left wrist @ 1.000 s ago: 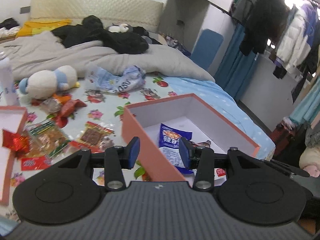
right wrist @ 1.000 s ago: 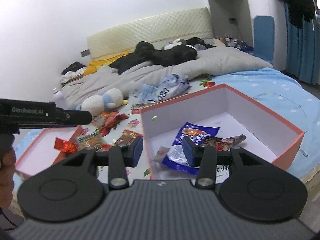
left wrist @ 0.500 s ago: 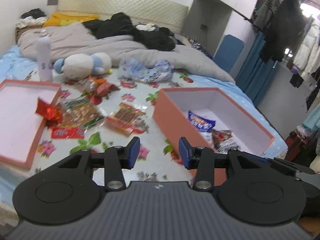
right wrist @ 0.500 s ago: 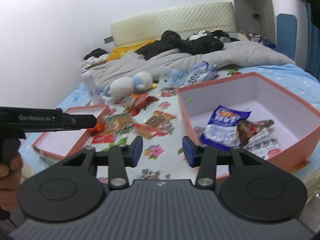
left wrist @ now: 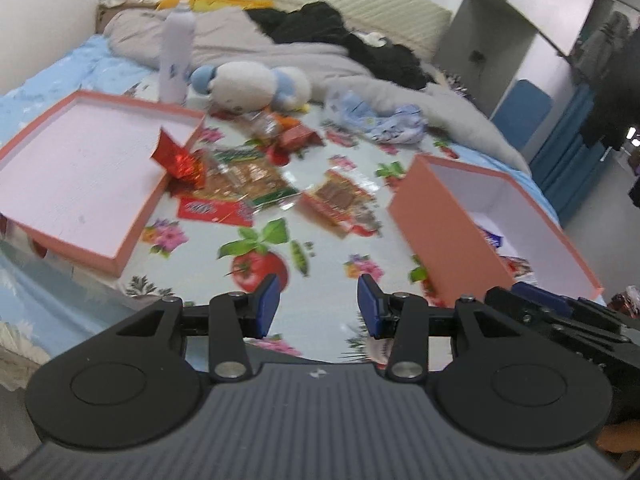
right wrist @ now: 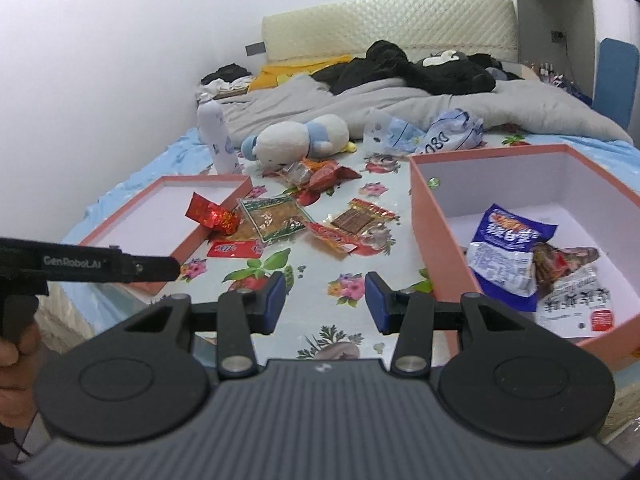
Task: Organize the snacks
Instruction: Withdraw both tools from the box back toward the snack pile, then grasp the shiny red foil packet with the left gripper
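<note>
**Both grippers empty above the flowered cloth, snacks split between box and bed**

The left wrist view is smeared by motion, so print on the loose packets cannot be read there. From that side the deep pink box (left wrist: 448, 216) shows mostly its outer wall; only a sliver of a blue packet shows over the rim and the rest of its floor is hidden. The right edge of the box is cut off in the right wrist view. The left gripper's handle crosses that view's left side, with part of a hand (right wrist: 12, 364) at the frame edge.

In the right wrist view the deep pink box (right wrist: 428, 216) holds a blue snack bag (right wrist: 508, 240), a dark red packet (right wrist: 560, 260) leaning on it, and a white packet (right wrist: 576, 304) nearest the camera. The shallow pink lid (right wrist: 132, 216) lies open-side up to the left; a crinkled red wrapper (right wrist: 208, 214) sits on its near corner, half over the rim, and the rest of the lid is bare.

Between the two containers, on the flowered cloth (right wrist: 316, 280), lie a green-edged packet (right wrist: 276, 220), a flat red packet (right wrist: 234, 248) and a brown-centred packet (right wrist: 356, 220), with more wrappers near a plush toy (right wrist: 300, 140) and a white bottle (right wrist: 218, 140).

The left gripper (left wrist: 318, 304) and right gripper (right wrist: 325, 302) each have their blue pads spread apart with nothing between them, over the cloth.
</note>
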Demonstrator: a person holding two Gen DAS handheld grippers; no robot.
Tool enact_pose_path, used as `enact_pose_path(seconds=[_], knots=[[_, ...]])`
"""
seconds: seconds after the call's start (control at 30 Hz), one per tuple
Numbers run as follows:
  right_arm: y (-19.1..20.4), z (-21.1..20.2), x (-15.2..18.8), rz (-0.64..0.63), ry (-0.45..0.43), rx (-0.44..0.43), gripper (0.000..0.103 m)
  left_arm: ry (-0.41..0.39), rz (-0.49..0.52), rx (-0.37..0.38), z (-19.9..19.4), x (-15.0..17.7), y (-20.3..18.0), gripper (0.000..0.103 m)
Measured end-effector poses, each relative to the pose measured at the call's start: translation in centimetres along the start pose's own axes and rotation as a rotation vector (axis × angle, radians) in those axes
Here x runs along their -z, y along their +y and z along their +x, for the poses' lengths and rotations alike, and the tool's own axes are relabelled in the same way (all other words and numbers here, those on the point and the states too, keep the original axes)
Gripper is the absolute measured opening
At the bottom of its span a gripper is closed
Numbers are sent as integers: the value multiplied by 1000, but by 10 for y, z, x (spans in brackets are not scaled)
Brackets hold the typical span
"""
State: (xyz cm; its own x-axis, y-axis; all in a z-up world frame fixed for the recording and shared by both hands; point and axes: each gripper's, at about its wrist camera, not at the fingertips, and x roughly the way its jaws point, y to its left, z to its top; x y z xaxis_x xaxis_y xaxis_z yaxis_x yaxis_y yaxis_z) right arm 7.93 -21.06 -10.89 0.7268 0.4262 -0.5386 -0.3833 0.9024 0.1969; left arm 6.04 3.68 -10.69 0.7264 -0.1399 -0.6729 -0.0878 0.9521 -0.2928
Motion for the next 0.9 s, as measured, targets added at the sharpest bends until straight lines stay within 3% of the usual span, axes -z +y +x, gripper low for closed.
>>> enact_pose_path(seconds=[0.33,0.63,0.73,0.8,0.9], knots=[[14,66,-14,-54,42,-8,46,39,-21,-100,54,-34,47,50],[13,108,-30,-58,77,4,46,56,-41,-146,88,-66,77,51],[13,125,-33,-62,98,15,61,67,-40,-166,101,-77,88,51],[13,136,-34,-64,102,15,63,73,-40,-185,108,-84,96,51],[13,155,-36,-91,107,26,63,77,-42,-226,122,-97,110,69]])
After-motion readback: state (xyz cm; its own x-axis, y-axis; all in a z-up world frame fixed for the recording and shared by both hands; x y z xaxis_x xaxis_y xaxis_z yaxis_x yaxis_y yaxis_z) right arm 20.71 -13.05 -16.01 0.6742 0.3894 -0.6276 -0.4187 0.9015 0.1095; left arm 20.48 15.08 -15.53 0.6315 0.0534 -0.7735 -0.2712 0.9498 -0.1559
